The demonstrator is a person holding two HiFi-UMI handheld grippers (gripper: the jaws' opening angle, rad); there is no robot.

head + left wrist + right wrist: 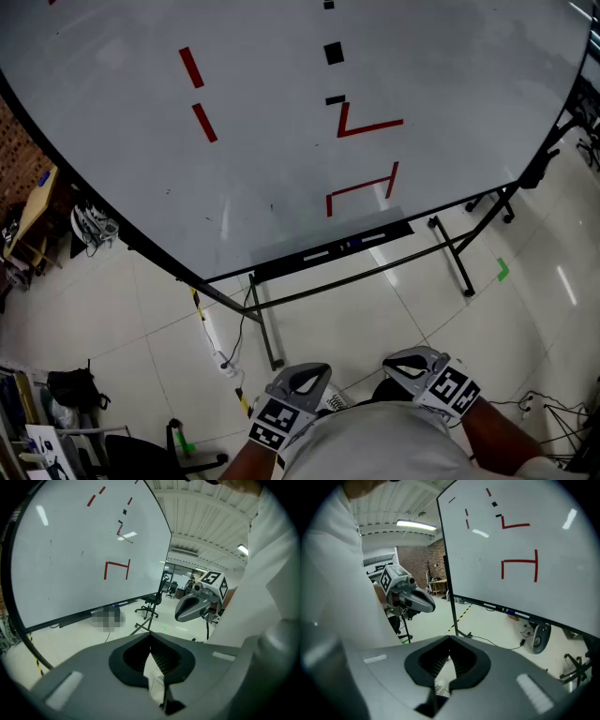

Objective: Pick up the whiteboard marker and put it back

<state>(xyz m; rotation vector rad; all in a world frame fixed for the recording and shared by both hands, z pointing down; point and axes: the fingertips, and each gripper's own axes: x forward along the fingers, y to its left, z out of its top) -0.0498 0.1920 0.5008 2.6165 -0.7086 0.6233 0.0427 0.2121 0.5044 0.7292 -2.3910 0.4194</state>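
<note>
Both claws sit low against my body, the left claw and the right claw each pressed shut with nothing between the pads. What I take for the whiteboard marker, a small blue-tipped piece, lies in the narrow tray along the bottom edge of the whiteboard, well apart from either claw. I judge the pick has not begun. A claw arriving shut or off-line could nudge the marker along the ledge and off onto the floor; the cable by the stand might also catch a foot on approach.
</note>
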